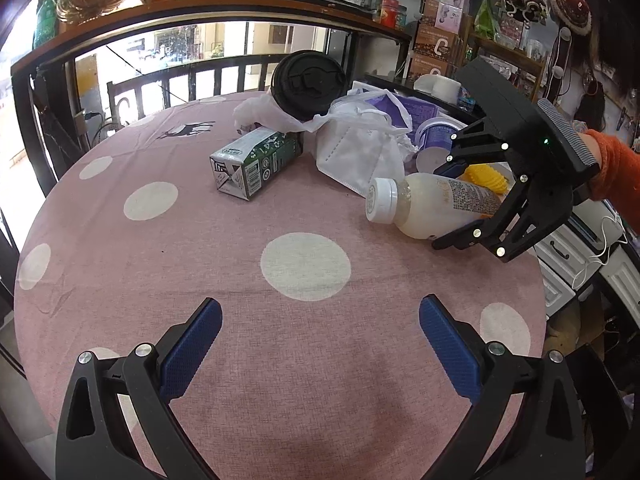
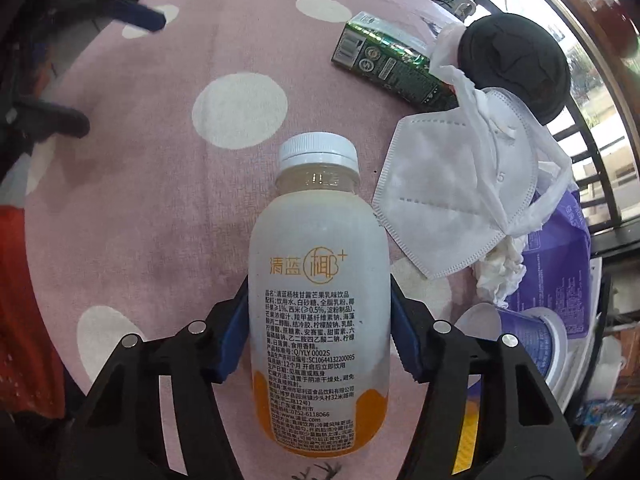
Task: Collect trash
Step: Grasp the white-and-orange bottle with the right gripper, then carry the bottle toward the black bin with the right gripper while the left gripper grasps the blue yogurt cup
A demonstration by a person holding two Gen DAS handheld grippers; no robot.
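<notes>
A white-capped plastic drink bottle (image 2: 320, 264) lies on its side on the pink dotted tablecloth (image 1: 200, 260). My right gripper (image 2: 319, 284) is shut on its lower half, a blue pad against each side. In the left wrist view the same bottle (image 1: 420, 204) and right gripper (image 1: 438, 208) sit at the table's right, held by a hand in an orange sleeve. My left gripper (image 1: 320, 344) stands open over bare cloth near the front edge, well short of the trash. A green milk carton (image 1: 252, 160), a white face mask (image 1: 356, 148) and a black-lidded cup (image 1: 308, 84) lie behind.
A purple-labelled yogurt cup (image 1: 436, 132), a purple packet (image 2: 560, 256), crumpled tissue (image 2: 500, 276) and a yellow ridged object (image 1: 486, 176) crowd the table's far right. A wooden shelf (image 1: 240, 12) and dark railing stand behind the round table. White drawers (image 1: 568, 252) stand off its right edge.
</notes>
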